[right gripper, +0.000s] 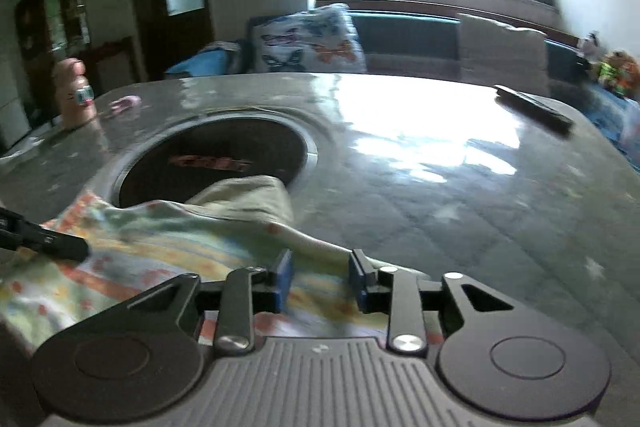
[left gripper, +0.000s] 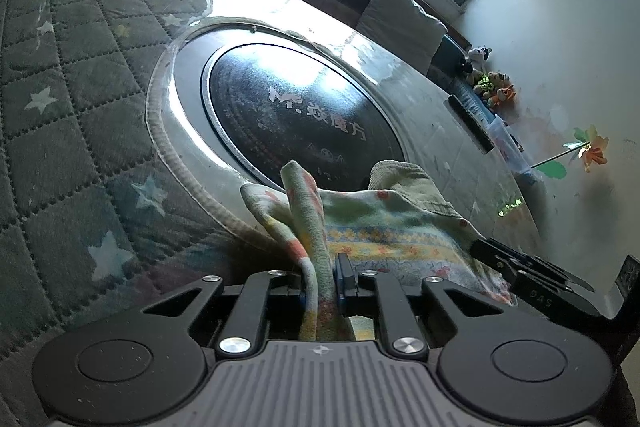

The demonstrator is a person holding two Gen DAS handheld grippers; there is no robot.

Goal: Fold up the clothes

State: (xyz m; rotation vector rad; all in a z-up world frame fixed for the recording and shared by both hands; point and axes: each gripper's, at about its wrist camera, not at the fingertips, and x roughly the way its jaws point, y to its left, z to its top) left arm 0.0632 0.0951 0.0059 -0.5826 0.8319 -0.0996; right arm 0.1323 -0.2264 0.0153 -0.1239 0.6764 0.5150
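Pinching a fold of the pastel floral knit garment (left gripper: pixel 380 227), the left tool (left gripper: pixel 320 283) faces a black round hotplate (left gripper: pixel 296 115) bearing partly legible white Chinese characters; the right tool (right gripper: pixel 322 281) sits spread over the cloth.

garment (left gripper: pixel 384 227): pastel floral stripes (olive collar) | table cover (left gripper: pixel 80 99): grey-green quilted, stars

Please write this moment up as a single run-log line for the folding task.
phase: mid-fold | left gripper: shut on patterned garment | right gripper: open over garment edge | surface: quilted table cover
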